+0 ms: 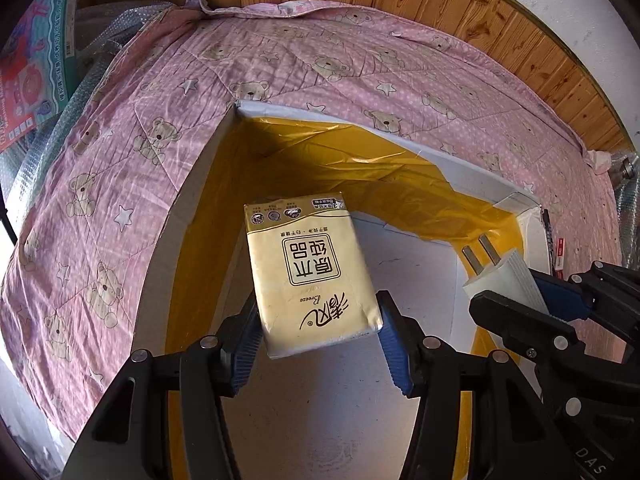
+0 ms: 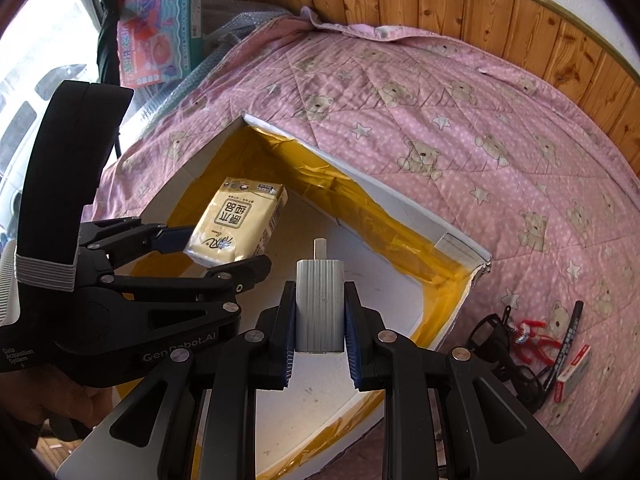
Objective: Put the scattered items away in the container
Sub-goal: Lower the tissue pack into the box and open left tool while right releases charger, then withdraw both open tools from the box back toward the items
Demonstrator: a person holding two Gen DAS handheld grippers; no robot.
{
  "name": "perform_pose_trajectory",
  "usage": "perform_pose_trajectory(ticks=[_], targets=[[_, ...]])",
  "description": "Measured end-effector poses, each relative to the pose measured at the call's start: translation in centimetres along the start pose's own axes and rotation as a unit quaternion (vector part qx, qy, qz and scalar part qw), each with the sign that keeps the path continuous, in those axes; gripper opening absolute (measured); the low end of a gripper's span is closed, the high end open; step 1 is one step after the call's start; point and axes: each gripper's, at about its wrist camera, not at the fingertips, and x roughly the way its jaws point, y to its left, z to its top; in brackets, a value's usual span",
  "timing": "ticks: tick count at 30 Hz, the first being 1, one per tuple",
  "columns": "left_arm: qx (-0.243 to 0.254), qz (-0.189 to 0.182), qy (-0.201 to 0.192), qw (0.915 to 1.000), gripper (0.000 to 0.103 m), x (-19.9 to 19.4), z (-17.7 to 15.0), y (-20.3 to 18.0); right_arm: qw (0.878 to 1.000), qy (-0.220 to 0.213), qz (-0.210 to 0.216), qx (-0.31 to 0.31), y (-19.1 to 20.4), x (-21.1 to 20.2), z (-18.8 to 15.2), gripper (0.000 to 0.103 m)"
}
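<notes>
Tissue pack (image 1: 310,270) clamped in left gripper (image 1: 320,334) jaws, plug adapter (image 2: 320,306) clamped in right gripper (image 2: 320,334), both held over box (image 2: 400,196); collision risked if released together

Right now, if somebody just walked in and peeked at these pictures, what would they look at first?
Probably the yellow tissue pack, pinched in the left gripper over the white box with shiny gold lining. Next to it, the right gripper holds a white plug adapter over the same box. The pink teddy-bear quilt lies under it all, with black glasses and a marker pen at the box's right.
</notes>
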Motion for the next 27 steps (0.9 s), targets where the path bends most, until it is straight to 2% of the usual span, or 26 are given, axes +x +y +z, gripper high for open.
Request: perform_pose_trajectory(ticks=[8,13,18,27], targets=[[-0.007,0.004,-0.015,0.9999,0.058,0.0,0.2,0.4,1.0,-0.018,0.008,0.009,0.2,-0.5,-0.3,0.025],[-0.008,0.014,-0.027,0.9995,0.059,-1.1,-0.2,0.7,0.999,-0.038,0.021,0.026,0.4,-2.3,-1.3,0.025],[-0.008,0.012,-0.046,0.9988,0.059,-3.6,-1.7,1.0,0.996,-0.065,0.046,0.042,1.0,-4.6,-4.0,0.025],[-0.012,-0.025,-0.084,0.9961,0.059,-8.5,-6.3,0.5,0.988,-0.098,0.092,0.076,2.2,-6.9,-9.5,0.026]])
